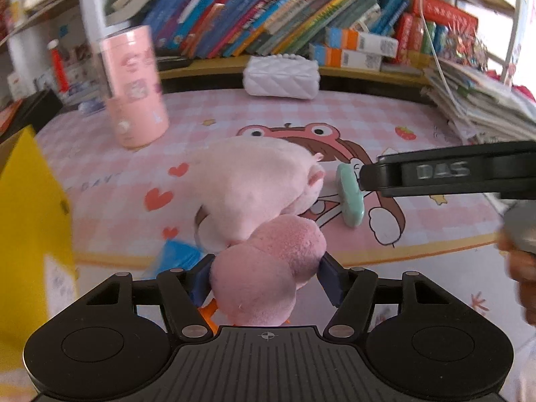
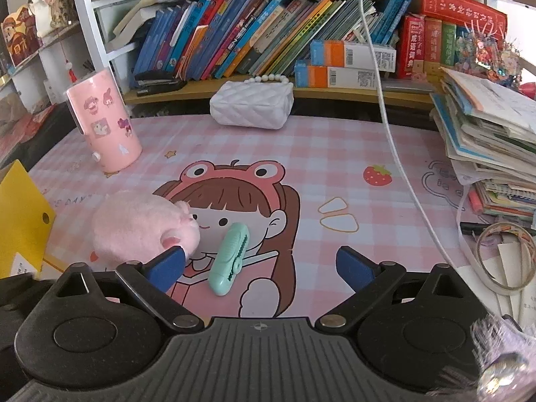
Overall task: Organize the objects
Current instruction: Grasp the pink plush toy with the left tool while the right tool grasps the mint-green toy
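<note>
A pink plush toy (image 1: 254, 187) lies on the pink cartoon desk mat (image 1: 335, 114). Its darker pink end (image 1: 268, 278) sits between the blue pads of my left gripper (image 1: 266, 281), which press on it from both sides. A mint green hair clip (image 2: 231, 261) lies on the mat just right of the plush (image 2: 140, 227). My right gripper (image 2: 261, 264) hovers over the clip, open, with the clip between its fingers and nearer the left one, which it does not touch. The right tool's black housing (image 1: 435, 174) reaches in from the right edge of the left wrist view.
A pink sticker-covered canister (image 2: 104, 124) stands at the back left. A white quilted purse (image 2: 251, 104) sits at the back centre below the bookshelf (image 2: 268, 33). A yellow box (image 2: 20, 221) is at the left edge, stacked books (image 2: 489, 134) and tape rolls (image 2: 506, 254) at the right. A white cable (image 2: 395, 154) hangs across.
</note>
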